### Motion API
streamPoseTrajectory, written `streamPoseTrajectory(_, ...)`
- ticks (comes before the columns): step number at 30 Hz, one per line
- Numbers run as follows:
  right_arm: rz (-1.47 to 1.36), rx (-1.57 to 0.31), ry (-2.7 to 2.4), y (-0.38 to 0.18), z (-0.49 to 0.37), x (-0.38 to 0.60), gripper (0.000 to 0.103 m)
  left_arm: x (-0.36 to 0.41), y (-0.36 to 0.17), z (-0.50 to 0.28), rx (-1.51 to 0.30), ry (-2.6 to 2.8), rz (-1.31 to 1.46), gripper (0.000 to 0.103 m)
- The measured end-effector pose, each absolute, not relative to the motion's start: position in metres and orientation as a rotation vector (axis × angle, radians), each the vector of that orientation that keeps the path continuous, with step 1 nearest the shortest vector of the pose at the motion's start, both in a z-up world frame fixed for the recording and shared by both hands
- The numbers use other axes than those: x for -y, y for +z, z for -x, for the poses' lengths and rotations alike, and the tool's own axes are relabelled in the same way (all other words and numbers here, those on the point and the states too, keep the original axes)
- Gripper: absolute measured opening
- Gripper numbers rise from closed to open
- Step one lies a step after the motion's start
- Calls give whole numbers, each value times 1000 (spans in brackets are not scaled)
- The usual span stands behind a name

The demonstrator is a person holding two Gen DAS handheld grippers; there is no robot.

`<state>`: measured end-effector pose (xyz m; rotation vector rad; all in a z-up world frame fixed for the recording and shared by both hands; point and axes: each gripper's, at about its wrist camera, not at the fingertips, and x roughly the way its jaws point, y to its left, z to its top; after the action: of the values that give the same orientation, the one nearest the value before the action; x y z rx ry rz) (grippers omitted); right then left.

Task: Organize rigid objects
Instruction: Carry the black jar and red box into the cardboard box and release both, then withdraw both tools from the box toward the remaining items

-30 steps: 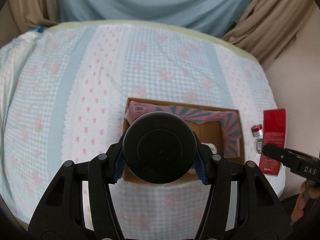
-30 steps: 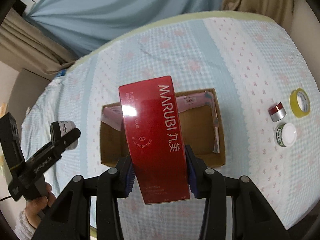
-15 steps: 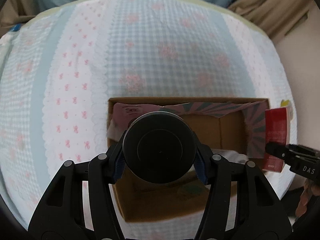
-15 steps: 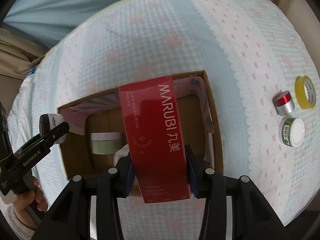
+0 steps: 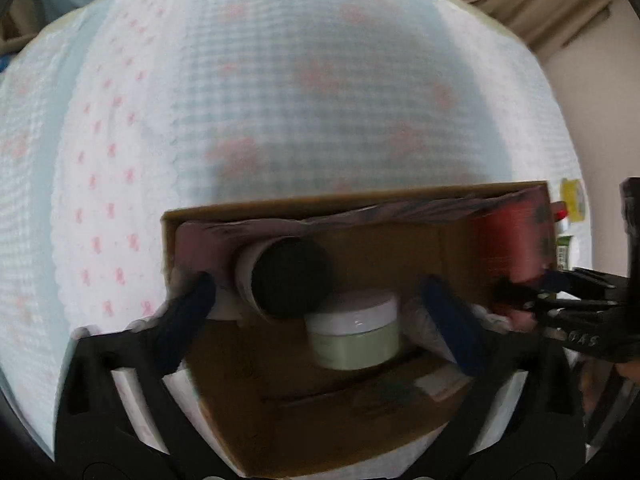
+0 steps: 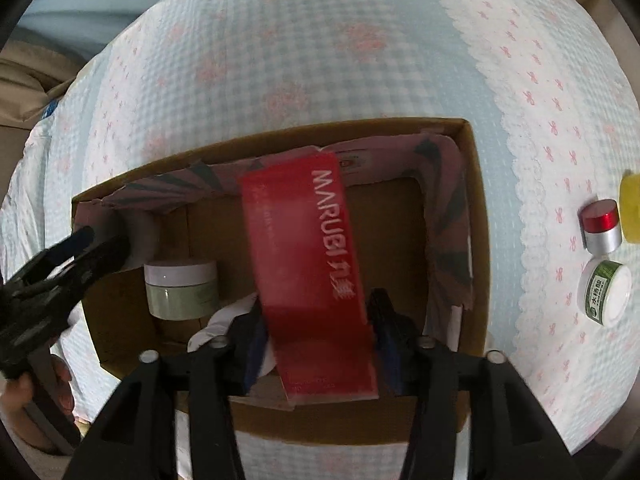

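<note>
A cardboard box [image 5: 360, 202] lined with pink patterned paper sits on the bed; it also shows in the right wrist view [image 6: 478, 216]. My left gripper [image 5: 320, 312] is open inside the box. The black-lidded jar [image 5: 288, 284] lies free on its side by the box's left wall. A pale green jar with a white lid [image 5: 354, 334] stands on the box floor [image 6: 180, 290]. My right gripper [image 6: 316, 336] is open; the red MARUBI carton [image 6: 312, 272] lies tilted between its fingers inside the box, also in the left wrist view [image 5: 516, 240].
On the checked bedspread [image 6: 320, 60] right of the box stand a red-lidded silver jar [image 6: 600, 224], a green-labelled white jar [image 6: 606, 292] and a yellow tape roll [image 6: 630, 208]. A crumpled white item [image 6: 228, 320] lies in the box. Curtains hang behind the bed.
Both grippers dropped into the box and opened. The left let go of the black-lidded jar; the right released the red carton, which now tilts inside the box.
</note>
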<state>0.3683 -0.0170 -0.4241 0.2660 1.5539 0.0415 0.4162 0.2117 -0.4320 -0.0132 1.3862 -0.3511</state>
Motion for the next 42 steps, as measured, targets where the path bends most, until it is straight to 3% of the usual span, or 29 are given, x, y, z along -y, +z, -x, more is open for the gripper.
streamPoseTrajectory(1, -273, -1544, 48, -423, -368, 17, 86, -207, -427, -415, -1370, -353, -24, 103)
streamPoseTrajectory(2, -274, -1538, 53, -420, -368, 17, 103, -204, -422, -414, -1360, -361, -48, 103)
streamPoseTrajectory(20, -235, -1416, 111, -367, -334, 17, 103, -219, -374, -377, -1296, -306, 4, 103)
streamPoseTrajectory(42, -242, -1181, -10, -223, -219, 89, 103, -180, -235, -263, -1067, -286, 29, 103)
